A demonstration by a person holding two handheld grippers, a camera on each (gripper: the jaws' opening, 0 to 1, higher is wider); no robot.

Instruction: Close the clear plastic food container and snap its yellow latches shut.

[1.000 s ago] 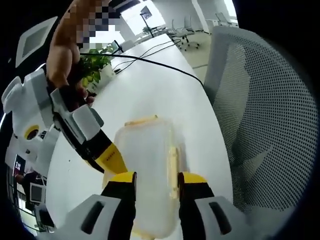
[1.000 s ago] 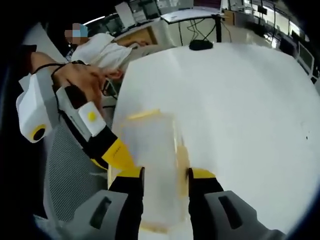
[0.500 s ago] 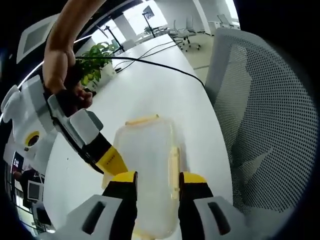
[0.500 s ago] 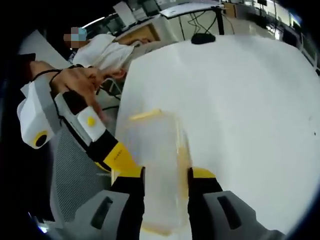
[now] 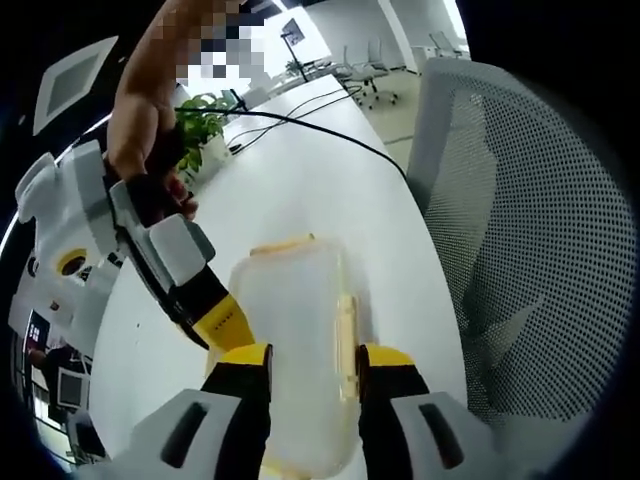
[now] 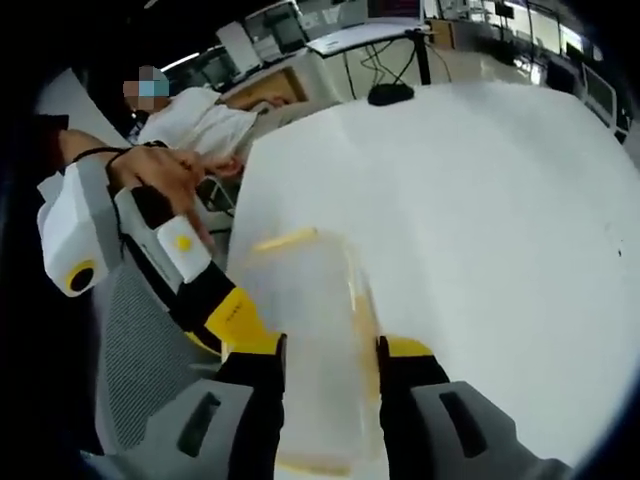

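The clear plastic food container (image 5: 292, 320) lies on the white table (image 5: 300, 190) with its lid on. One yellow latch (image 5: 282, 243) runs along its far end and another (image 5: 345, 335) along its right side. My left gripper (image 5: 315, 362) is open, its yellow-tipped jaws apart over the container's near end. The right gripper (image 5: 222, 322) comes in from the left, its tip against the container's left edge. In the right gripper view the container (image 6: 310, 330) lies between the jaws of my open right gripper (image 6: 330, 355). The left gripper (image 6: 235, 315) touches its left side.
A grey mesh chair (image 5: 520, 220) stands close along the table's right edge. A potted plant (image 5: 195, 130) and a black cable (image 5: 320, 130) lie farther back. In the right gripper view a person in white (image 6: 195, 120) sits at the far left, near a black object (image 6: 390, 93).
Both views have swayed slightly with the hands. The container and both grippers keep the same positions relative to each other.
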